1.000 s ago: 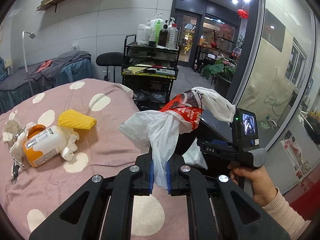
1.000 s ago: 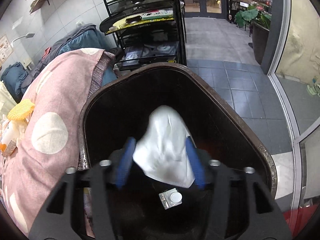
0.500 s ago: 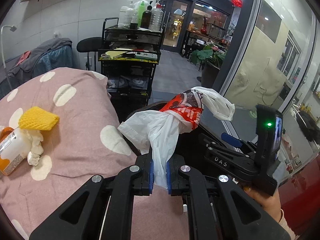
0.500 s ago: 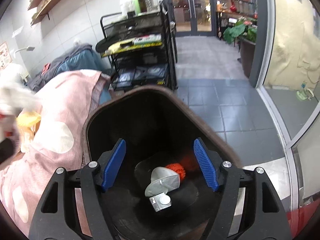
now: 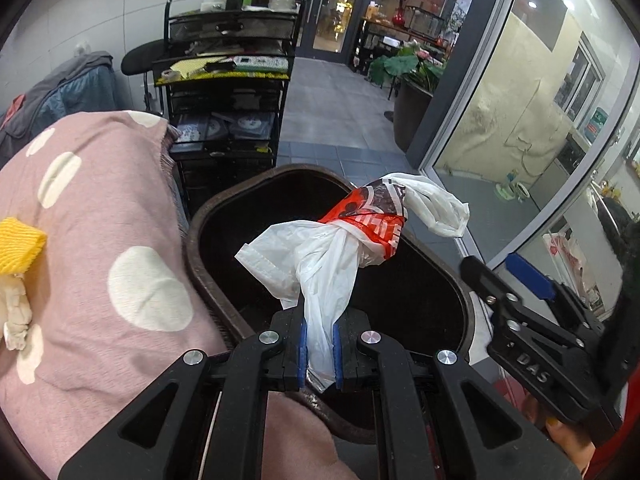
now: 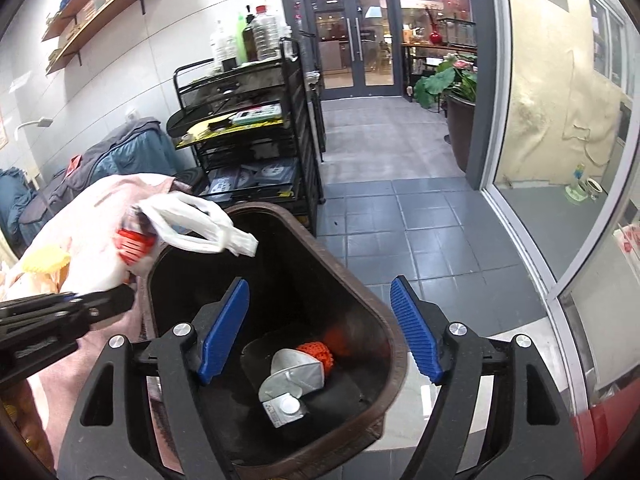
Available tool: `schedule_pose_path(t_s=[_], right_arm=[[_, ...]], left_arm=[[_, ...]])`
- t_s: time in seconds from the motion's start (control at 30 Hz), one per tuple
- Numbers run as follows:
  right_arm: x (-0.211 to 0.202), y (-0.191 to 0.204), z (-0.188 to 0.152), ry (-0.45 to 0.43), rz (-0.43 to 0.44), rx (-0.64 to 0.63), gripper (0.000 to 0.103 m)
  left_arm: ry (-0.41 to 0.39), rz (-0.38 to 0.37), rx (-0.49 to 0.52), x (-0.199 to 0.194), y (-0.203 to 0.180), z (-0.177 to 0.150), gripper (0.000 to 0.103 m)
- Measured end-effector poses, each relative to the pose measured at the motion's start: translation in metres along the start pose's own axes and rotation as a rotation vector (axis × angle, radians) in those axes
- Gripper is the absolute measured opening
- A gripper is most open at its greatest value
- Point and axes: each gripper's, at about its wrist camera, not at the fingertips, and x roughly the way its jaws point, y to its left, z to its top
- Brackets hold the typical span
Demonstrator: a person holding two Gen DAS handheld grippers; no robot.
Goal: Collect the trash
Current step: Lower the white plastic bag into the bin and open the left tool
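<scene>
Left tongs (image 5: 319, 350) pinch the bag (image 5: 340, 252) over the bin (image 5: 208, 216); carry it toward twelve o'clock, perhaps, then release. Right tongs (image 6: 320, 330), empty, are opening.

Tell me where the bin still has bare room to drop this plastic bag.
The bin floor is crowded in the middle: white mask, orange net, small carton. The far end under the rim, nearest the black cart, looks bare, though dark. The plastic bag hangs over that end.
</scene>
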Motion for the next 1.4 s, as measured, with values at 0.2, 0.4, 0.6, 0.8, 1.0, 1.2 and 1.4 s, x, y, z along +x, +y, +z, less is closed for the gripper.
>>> schedule_pose_path(t_s=[0.2,0.4,0.6,0.8,1.0,1.2,1.4], right_arm=[[-0.003,-0.016,0.000,-0.003,-0.039,0.026,0.081],[-0.007,-0.028,-0.001,-0.007,-0.053,0.048,0.082],[-0.013,-0.036,-0.002,-0.011,-0.054,0.065,0.082],[-0.015,-0.036,0.000,-0.024,-0.056,0.076,0.086],[-0.018,-0.038,0.002,-0.032,-0.047,0.101,0.087],[-0.024,-0.037,0.005,-0.053,-0.039,0.113,0.090],[-0.027,-0.027,0.008,-0.059,-0.012,0.101,0.090]], left_arm=[[0.054,0.025,0.019,0.023,-0.008,0.003,0.009],[0.101,0.057,0.042,0.042,-0.012,0.010,0.009],[0.126,0.102,0.091,0.052,-0.020,0.009,0.017],[0.083,0.125,0.092,0.048,-0.020,0.009,0.069],[0.026,0.146,0.129,0.034,-0.026,0.010,0.089],[-0.016,0.172,0.142,0.017,-0.025,0.004,0.092],[-0.090,0.179,0.095,-0.014,-0.011,-0.001,0.093]])
